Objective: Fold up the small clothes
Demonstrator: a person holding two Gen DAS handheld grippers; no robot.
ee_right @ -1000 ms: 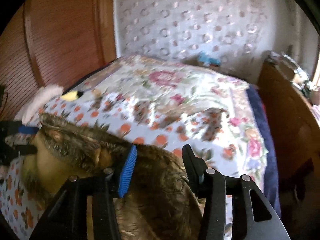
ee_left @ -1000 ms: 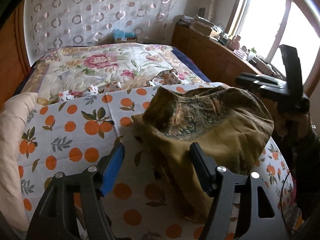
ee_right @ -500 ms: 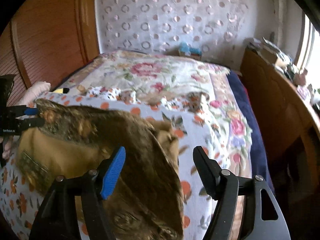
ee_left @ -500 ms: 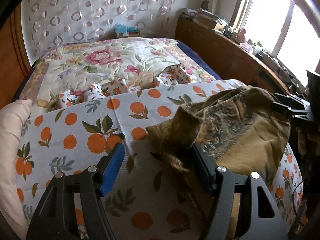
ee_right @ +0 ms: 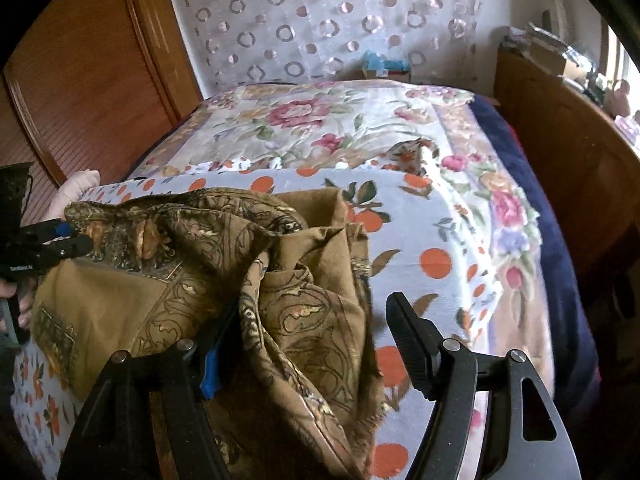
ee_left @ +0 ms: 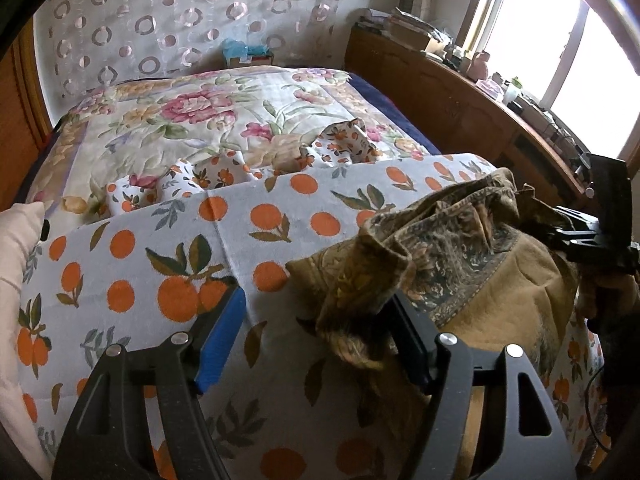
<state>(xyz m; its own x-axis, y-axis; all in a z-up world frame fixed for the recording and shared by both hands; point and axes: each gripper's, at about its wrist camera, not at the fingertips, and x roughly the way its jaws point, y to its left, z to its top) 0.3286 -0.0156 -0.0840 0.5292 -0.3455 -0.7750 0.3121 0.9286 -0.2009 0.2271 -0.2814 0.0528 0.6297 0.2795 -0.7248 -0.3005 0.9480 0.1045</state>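
Observation:
A brown patterned garment [ee_left: 460,280] lies crumpled on the orange-print blanket [ee_left: 160,264] on the bed. It also shows in the right wrist view [ee_right: 224,280]. My left gripper [ee_left: 316,328] is open, with a fold of the garment draped over its right finger [ee_left: 408,344]. My right gripper [ee_right: 312,336] is open, with garment cloth lying across its left finger and between the jaws. The right gripper's body appears at the right edge of the left wrist view [ee_left: 600,224], and the left gripper shows at the left edge of the right wrist view [ee_right: 40,248].
A floral quilt [ee_left: 208,120] covers the far half of the bed. A wooden sideboard [ee_left: 460,96] with clutter runs under the window on the right. A wooden headboard [ee_right: 80,80] and a pale pillow [ee_left: 16,264] are on the left.
Both grippers have shifted and the garment has bunched up more toward the right side of the blanket. A fold now hangs over my left gripper's right finger.

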